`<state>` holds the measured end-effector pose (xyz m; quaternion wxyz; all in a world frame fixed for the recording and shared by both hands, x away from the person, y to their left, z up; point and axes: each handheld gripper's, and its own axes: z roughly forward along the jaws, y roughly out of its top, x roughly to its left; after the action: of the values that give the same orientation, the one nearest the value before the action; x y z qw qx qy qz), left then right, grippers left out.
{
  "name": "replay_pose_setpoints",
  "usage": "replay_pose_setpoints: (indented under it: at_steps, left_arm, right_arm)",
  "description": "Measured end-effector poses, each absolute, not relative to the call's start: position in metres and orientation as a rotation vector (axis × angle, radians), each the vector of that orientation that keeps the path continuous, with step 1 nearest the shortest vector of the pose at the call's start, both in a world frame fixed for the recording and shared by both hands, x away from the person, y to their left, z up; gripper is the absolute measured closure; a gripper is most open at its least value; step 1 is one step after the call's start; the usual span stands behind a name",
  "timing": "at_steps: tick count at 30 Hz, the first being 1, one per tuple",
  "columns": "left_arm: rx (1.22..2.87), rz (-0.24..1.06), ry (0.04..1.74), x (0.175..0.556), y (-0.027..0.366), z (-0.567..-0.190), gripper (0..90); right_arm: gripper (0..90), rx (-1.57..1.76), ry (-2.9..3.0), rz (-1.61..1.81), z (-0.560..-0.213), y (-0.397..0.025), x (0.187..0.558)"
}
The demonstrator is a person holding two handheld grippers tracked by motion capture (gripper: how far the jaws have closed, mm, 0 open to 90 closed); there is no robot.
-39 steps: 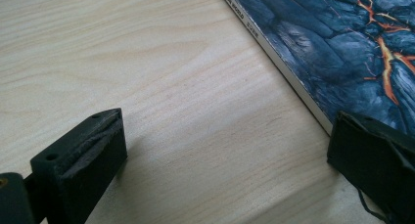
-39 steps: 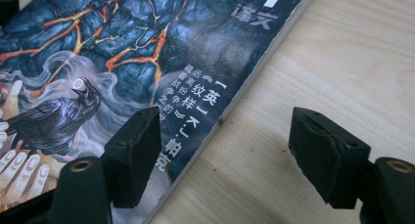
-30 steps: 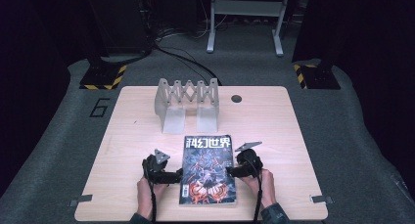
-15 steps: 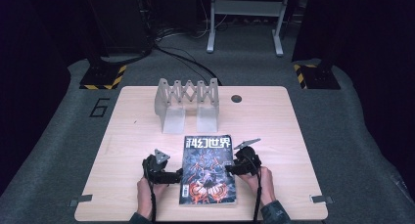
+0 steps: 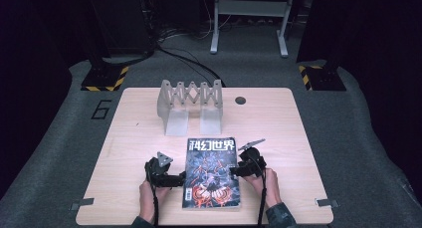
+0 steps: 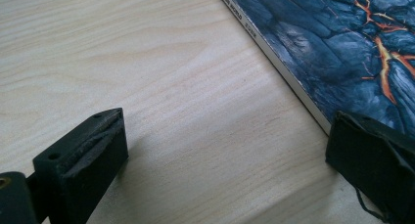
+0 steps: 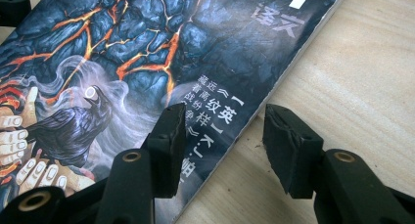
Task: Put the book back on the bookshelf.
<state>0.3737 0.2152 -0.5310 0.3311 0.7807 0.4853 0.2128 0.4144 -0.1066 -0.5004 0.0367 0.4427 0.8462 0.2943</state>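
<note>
Flat glossy magazine [image 5: 211,173] with dark blue-black cracked rock cover, orange-red lava veins, white title letters, grey smoke around a black bird, pale light-wood table [image 5: 129,138] with fine grain, translucent grey plastic rack [image 5: 190,102], matt black gripper jaws

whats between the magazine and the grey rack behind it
Nothing: the high view shows bare table between the magazine and the grey rack.

We saw a grey accordion-style rack [image 5: 190,104] standing upright near the far edge of the light wooden table [image 5: 298,138]. A small dark round hole [image 5: 241,100] sat just beside the rack, on that same far edge.
</note>
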Motion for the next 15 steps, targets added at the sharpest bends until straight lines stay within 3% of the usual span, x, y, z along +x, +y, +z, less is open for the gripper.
replay_pose_setpoints:
  at_steps: [15]
  left_arm:
    - [2.039,0.559,1.268,0.3735,0.2151,-0.5310,2.0]
  right_arm:
    - [55.1,1.393,2.609,0.909,-0.4998,-0.1065,0.4203]
